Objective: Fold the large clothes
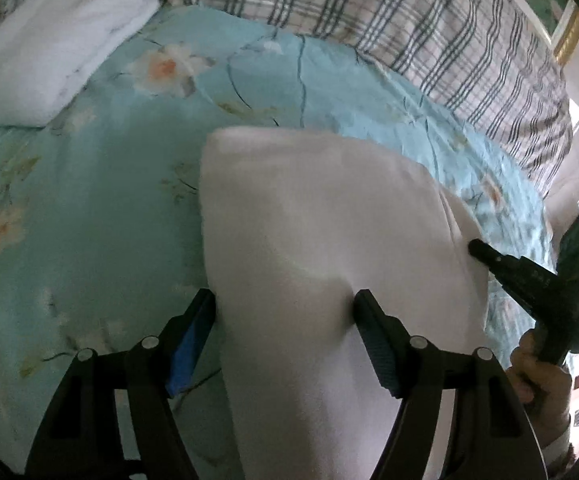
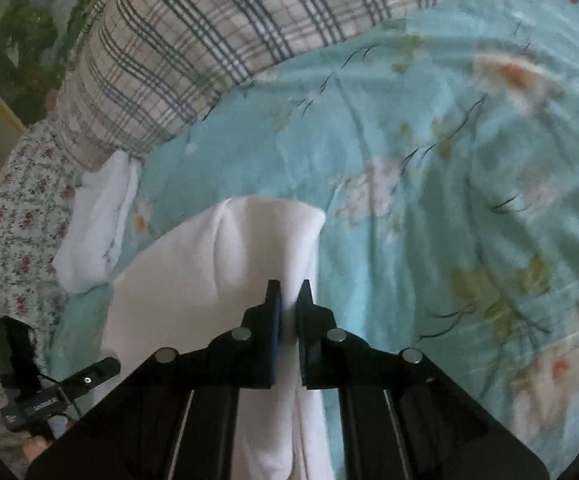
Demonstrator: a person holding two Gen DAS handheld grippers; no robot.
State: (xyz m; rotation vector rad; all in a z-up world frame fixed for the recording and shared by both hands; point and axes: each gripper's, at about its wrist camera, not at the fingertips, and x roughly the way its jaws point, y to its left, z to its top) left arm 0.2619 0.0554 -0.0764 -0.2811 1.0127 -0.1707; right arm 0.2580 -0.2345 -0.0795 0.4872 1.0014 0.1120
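- On the bed, far left of the left wrist view: a folded white pile point(image 1: 53, 48) lies on the turquoise floral bedspread point(image 1: 101, 208), well apart from the work. The right wrist view shows the same pile point(image 2: 97, 224) beside the end of the plaid pillow point(image 2: 161, 60).
- Left gripper point(image 1: 285, 308): tongs spread wide. The white garment point(image 1: 309, 232) runs up between them. The right finger point(image 1: 373, 336) lies against the cloth; the left finger with its blue pad point(image 1: 193, 340) sits at the cloth's left edge. Whether the pads press on it I cannot tell.
- Centre: the white garment hangs as a broad, smooth panel, its far folded edge over the bedspread, below the plaid pillow point(image 1: 429, 40).
- Right of centre, left wrist view: the right gripper point(image 1: 479, 250) comes in from the right, its tips closed and nipping the garment's right edge. A hand point(image 1: 537, 376) grips its handle.
- Right wrist view: right gripper point(image 2: 288, 292) pressed nearly together, pinching a narrow fold of the white garment point(image 2: 217, 272), which spreads leftward and away from the tongs.
- Lower left there: part of the left gripper's body point(image 2: 57, 392), over a small-flowered sheet point(image 2: 13, 240).
- Far right: bare turquoise floral bedspread point(image 2: 469, 200), creased.
- Both views are slightly blurred.
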